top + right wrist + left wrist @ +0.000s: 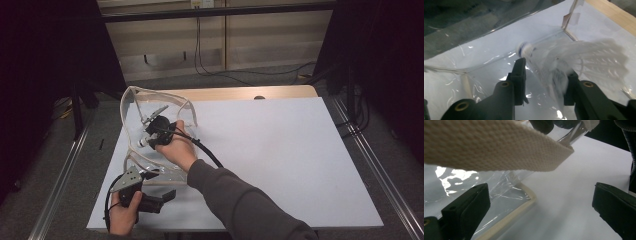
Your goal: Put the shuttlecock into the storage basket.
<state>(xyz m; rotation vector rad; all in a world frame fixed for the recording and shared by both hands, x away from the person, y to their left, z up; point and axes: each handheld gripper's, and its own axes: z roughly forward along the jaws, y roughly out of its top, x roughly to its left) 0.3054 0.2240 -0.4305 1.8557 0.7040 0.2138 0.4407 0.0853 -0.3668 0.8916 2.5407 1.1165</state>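
The right gripper (544, 75) is inside the clear plastic bag (131, 107) — its jaws are spread, with a white shuttlecock (574, 60) lying between them. The left gripper (539, 212) waits wide open beside the bag's cloth strap (486, 145).

The clear bag (150, 107) is the landmark. To its right the white table (280, 150) lies bare out to the far edge, wide room for a hand to pass. Inside the bag the room is tight: the right gripper (159, 131) and a shuttlecock (574, 60) sit between its film walls. Just in front of the bag, the left gripper (150, 200) takes up the near corner, and the bag's woven strap (486, 145) hangs across above its jaws.
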